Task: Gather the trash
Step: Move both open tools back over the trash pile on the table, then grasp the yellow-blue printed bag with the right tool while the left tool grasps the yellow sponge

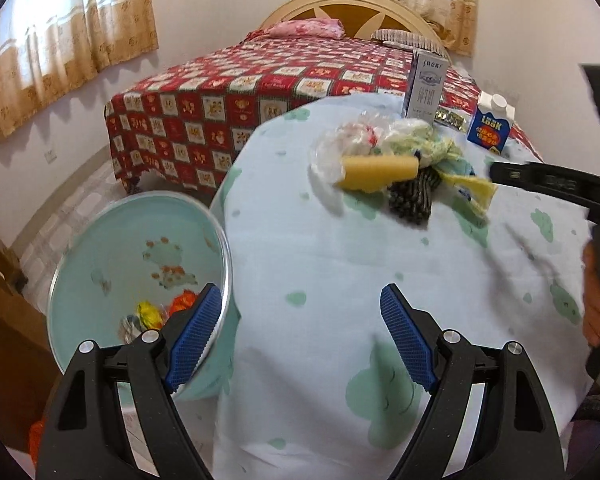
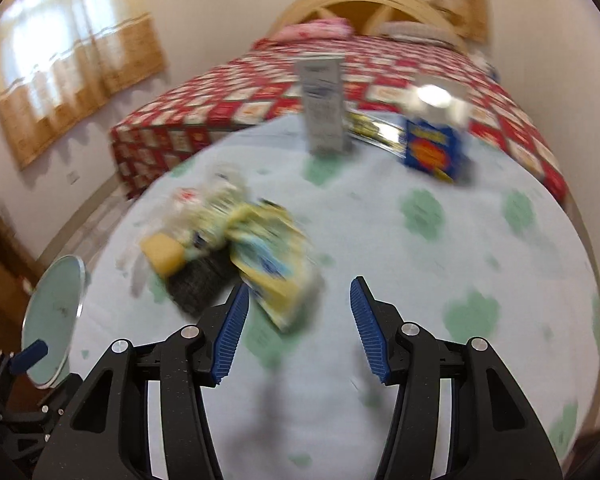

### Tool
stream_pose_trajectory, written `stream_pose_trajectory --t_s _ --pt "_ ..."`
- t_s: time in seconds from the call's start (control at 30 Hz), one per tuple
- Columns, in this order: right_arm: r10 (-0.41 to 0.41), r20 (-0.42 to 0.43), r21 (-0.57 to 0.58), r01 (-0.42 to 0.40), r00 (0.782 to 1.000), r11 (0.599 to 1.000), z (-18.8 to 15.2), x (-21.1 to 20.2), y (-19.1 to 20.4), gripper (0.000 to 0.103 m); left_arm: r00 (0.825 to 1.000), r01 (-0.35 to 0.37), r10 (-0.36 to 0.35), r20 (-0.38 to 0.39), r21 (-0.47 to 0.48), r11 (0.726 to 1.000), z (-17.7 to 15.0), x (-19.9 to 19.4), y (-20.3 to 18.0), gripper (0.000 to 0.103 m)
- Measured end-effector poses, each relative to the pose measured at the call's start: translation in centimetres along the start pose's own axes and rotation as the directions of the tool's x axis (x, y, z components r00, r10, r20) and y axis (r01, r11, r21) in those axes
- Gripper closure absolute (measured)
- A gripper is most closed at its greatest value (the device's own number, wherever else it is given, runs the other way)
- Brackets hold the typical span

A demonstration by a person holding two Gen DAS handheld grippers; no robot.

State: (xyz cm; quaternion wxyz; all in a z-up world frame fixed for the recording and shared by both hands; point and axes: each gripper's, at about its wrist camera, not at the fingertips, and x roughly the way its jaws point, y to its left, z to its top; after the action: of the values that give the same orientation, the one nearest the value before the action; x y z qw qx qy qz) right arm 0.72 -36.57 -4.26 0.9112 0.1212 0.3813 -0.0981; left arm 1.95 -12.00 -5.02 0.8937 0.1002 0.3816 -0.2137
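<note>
- Left wrist view: the left tool (image 1: 298, 334) stood wide and empty over the near edge of the bench (image 1: 340, 280), with nothing between its blue pads (image 1: 406, 344).
- Its left pad overlapped the rim of the bin (image 1: 140, 272), which sat just off the bench's left side and already held a few scraps of yellow and orange.
- The trash pile (image 1: 400, 168) lay well ahead of this tool and to its right: a yellow sponge (image 1: 380, 170), clear plastic, a dark striped piece and a yellow wrapper (image 1: 470, 188).
- The sponge's long axis ran across the view, left to right.
- The right tool's fingertip (image 1: 500, 170) came in from the right, just beside the wrapper's end; a hand (image 1: 598, 300) held its handle.
- Two cartons (image 1: 426, 84) stood upright behind the pile.
- Right wrist view (blurred): the right tool (image 2: 298, 330) was half open and empty.
- The wrapper (image 2: 276, 276) lay just ahead of its left pad, its corner reaching into the gap; whether pad and wrapper touched I cannot tell.
- The wrapper's long axis ran diagonally, from far left to near right.
- Judgement: the right hand was the nearer one, and a short push forward and left would bring the wrapper between the jaws.
</note>
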Motion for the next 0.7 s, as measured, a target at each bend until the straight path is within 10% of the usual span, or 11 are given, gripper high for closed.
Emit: stream_pose_trajectory --t_s 0.23,0.43,0.7 --pt "0.041 -0.136 -0.076 -0.051 0.99 0.996 2.3 6.0 0.6 0.049 1.0 0.031 -0.031 0.002 -0.018 0.999 2.5 0.6 -0.2 0.021" --pt "0.134 -0.119 -0.044 -0.14 0.984 0.989 2.0 4.3 -0.8 0.076 0.999 0.035 -0.034 0.015 -0.05 0.998 4.7 1.9 -1.1 0.02" --pt "-0.017 0.068 0.017 0.016 0.998 1.0 0.8 -0.3 -3.1 0.077 0.998 0.052 -0.049 0.032 -0.109 0.993 8.2 4.2 -4.1 0.021"
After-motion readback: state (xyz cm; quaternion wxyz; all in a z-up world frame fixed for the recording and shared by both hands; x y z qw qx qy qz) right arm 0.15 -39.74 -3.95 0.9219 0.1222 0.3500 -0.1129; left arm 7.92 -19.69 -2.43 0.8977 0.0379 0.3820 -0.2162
